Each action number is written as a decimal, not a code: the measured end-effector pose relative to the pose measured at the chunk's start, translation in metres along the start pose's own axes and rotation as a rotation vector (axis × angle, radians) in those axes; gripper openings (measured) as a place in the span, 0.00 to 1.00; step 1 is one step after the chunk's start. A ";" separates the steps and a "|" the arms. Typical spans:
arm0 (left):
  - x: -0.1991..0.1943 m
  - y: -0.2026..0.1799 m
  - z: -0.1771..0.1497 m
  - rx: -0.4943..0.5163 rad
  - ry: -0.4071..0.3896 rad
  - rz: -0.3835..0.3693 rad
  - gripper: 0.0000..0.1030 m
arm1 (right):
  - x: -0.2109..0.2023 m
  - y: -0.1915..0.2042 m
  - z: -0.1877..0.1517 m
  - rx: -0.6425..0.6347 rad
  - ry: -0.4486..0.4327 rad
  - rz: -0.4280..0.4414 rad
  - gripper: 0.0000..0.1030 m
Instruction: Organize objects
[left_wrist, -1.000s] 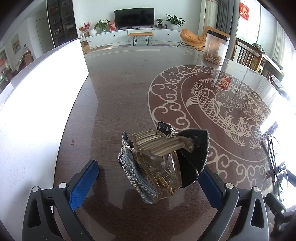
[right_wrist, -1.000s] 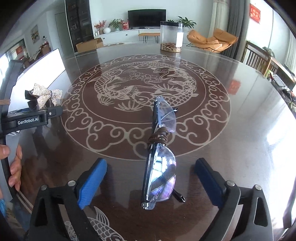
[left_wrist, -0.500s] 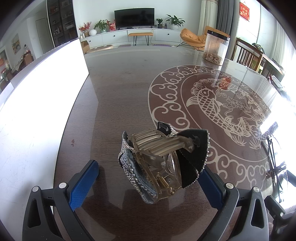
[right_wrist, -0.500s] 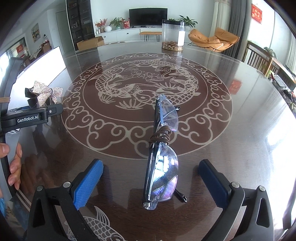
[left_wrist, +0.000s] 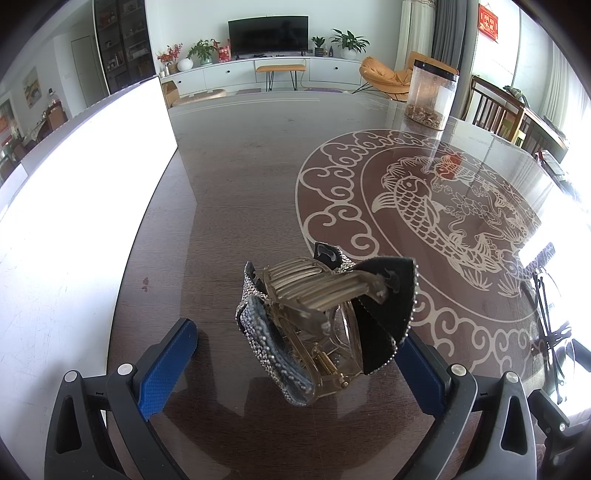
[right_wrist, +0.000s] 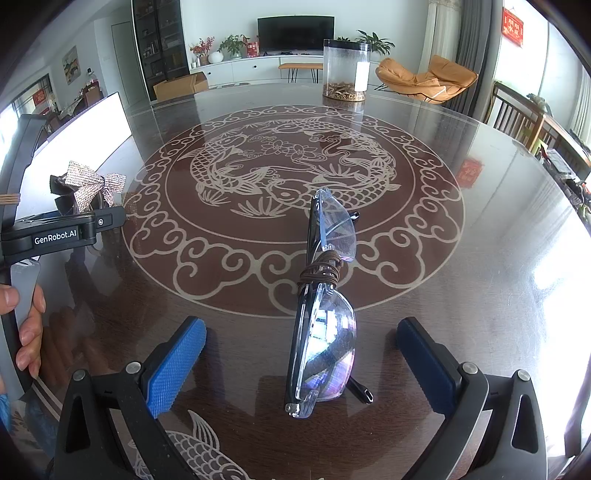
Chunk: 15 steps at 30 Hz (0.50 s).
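1. At the 9 o'clock side of the left wrist view, a white board (left_wrist: 74, 229) was seen lying on the dark table (left_wrist: 236, 177); its purpose could not be told.
2. The left gripper (left_wrist: 295, 354) was held with its jaws spread wide, nothing clasped. The hair clip (left_wrist: 325, 317), trimmed with a sparkly bow, was seen lying on the table between the blue pads (left_wrist: 166, 365), nearer the right-hand one; whether that pad touched it could not be told.
3. The right gripper (right_wrist: 301, 363) was likewise spread apart and empty. The glasses (right_wrist: 325, 306), folded and wound with a brown cord (right_wrist: 319, 271), were standing on edge between its fingers, running from 6 toward 12 o'clock.
4. A clear jar (right_wrist: 345, 70) was seen well apart at 12 o'clock.
5. The step in hand was judged to be the approach before two pick-ups, with neither object yet grasped.
6. The next move was judged to call for each pair of jaws to be centred and closed gently, since the lenses and the clip's teeth could slip or twist.
7. Against the earlier frames, the left view was unchanged. In the right view the gripper had been eased slightly back and lower, and the glasses had not been moved.
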<state>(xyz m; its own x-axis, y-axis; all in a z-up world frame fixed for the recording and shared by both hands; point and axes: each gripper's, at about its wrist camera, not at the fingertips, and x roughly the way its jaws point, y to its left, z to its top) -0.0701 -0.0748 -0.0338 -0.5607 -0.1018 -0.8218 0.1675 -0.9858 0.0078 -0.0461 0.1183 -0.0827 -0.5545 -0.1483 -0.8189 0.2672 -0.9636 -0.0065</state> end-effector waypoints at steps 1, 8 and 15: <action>0.000 0.000 0.000 0.000 0.000 0.000 1.00 | 0.000 0.000 0.000 0.000 0.000 0.000 1.00; -0.001 0.000 0.000 0.000 0.000 0.000 1.00 | 0.000 0.000 0.000 0.000 0.000 0.000 1.00; 0.000 -0.001 0.001 0.009 0.015 -0.007 1.00 | 0.000 0.000 0.000 0.000 0.000 0.002 1.00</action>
<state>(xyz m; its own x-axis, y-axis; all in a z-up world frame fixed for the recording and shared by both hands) -0.0714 -0.0741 -0.0333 -0.5497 -0.0929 -0.8302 0.1567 -0.9876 0.0068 -0.0460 0.1187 -0.0824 -0.5538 -0.1500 -0.8190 0.2686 -0.9632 -0.0052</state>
